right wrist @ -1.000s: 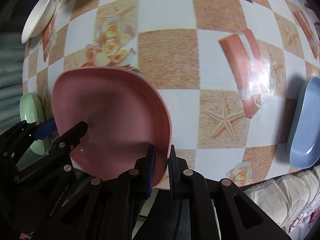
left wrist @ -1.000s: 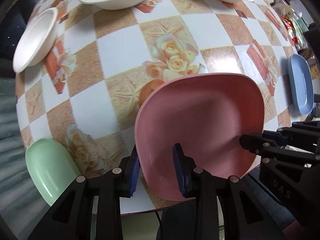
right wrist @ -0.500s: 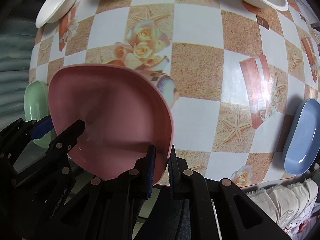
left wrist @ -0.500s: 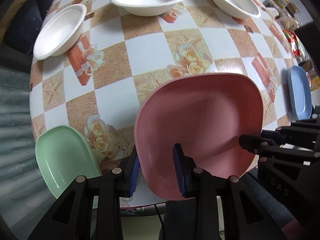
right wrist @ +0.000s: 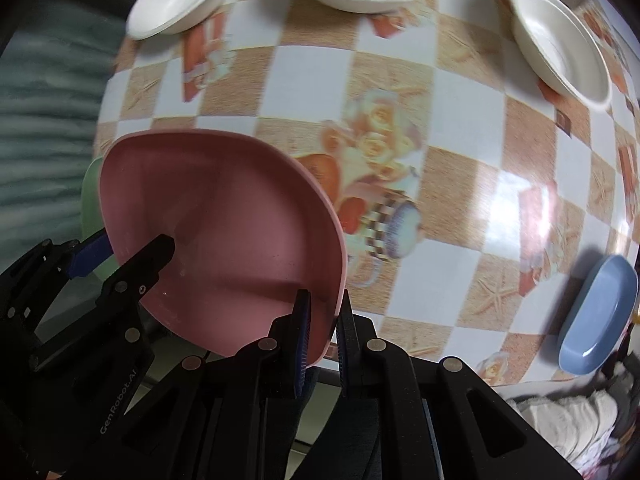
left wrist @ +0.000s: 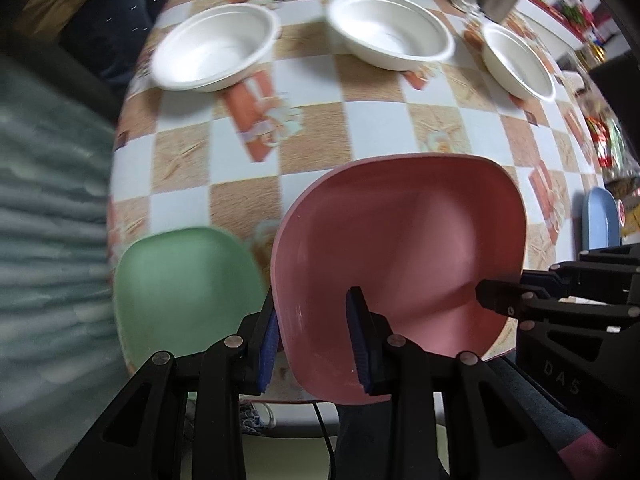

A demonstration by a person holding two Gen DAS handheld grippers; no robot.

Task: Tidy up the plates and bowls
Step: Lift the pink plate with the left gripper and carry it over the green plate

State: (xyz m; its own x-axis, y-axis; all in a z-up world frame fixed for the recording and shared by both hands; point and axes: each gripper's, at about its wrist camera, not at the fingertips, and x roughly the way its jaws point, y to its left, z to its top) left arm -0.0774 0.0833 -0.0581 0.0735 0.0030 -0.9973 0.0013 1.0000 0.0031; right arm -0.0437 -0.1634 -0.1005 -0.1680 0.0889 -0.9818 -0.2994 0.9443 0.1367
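Both grippers, left gripper (left wrist: 314, 338) and right gripper (right wrist: 322, 332), clamp the rounded-square pink plastic plate (left wrist: 400, 272) above the checkered desk (left wrist: 380, 128); a green plate (left wrist: 184, 292) lies beside it, three white bowls (left wrist: 216, 52) beyond.

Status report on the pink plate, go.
Left gripper and right gripper both shut on pink plate, opposite rims. Plate held above table. Green plate just beside it; white bowls far side, clear.
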